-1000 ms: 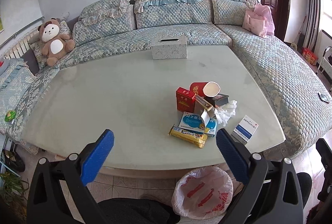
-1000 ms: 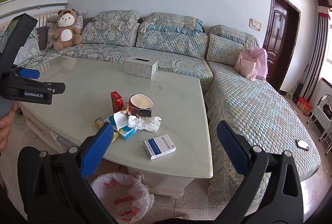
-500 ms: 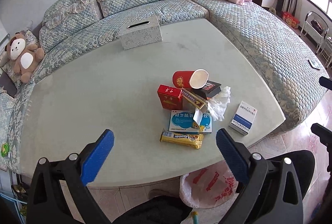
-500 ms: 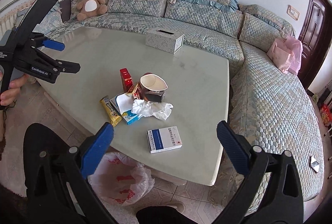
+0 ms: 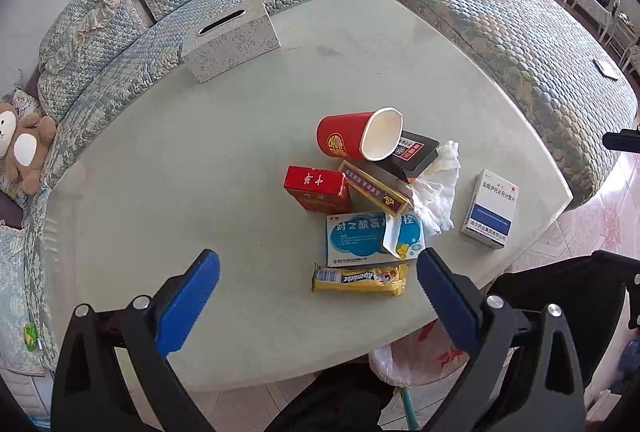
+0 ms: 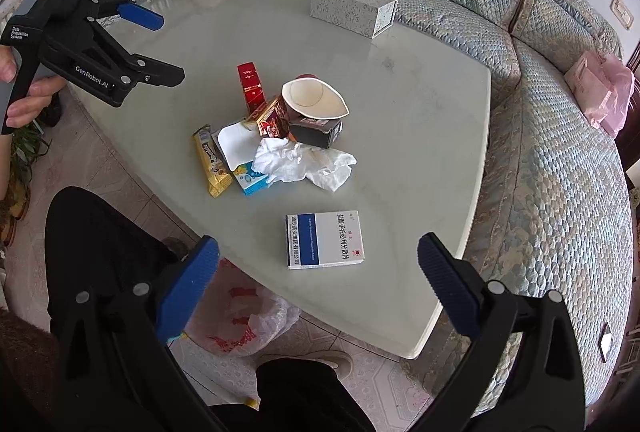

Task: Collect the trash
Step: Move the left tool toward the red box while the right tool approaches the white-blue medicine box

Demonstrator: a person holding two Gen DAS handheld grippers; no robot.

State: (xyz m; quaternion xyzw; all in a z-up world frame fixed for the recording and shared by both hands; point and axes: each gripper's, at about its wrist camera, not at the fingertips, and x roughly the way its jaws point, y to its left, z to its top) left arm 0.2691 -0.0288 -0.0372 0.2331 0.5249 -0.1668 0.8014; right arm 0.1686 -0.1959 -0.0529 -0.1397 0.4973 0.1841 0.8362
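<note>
Both wide and empty: right gripper (image 6: 318, 264) best lowered square over white box (image 6: 325, 240) beside tissue (image 6: 304, 163).

I'm holding my right gripper (image 6: 318, 262) spread wide, hovering above the white-and-blue medicine box (image 6: 325, 240) lying flat near the table (image 6: 420, 103) edge. My left gripper (image 6: 154, 49) is hanging open beyond the trash pile, and the plastic bag (image 6: 240, 320) is sitting on the floor below.

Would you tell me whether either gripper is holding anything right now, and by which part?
Nothing is held: the left gripper and right gripper are both open above the table.
</note>
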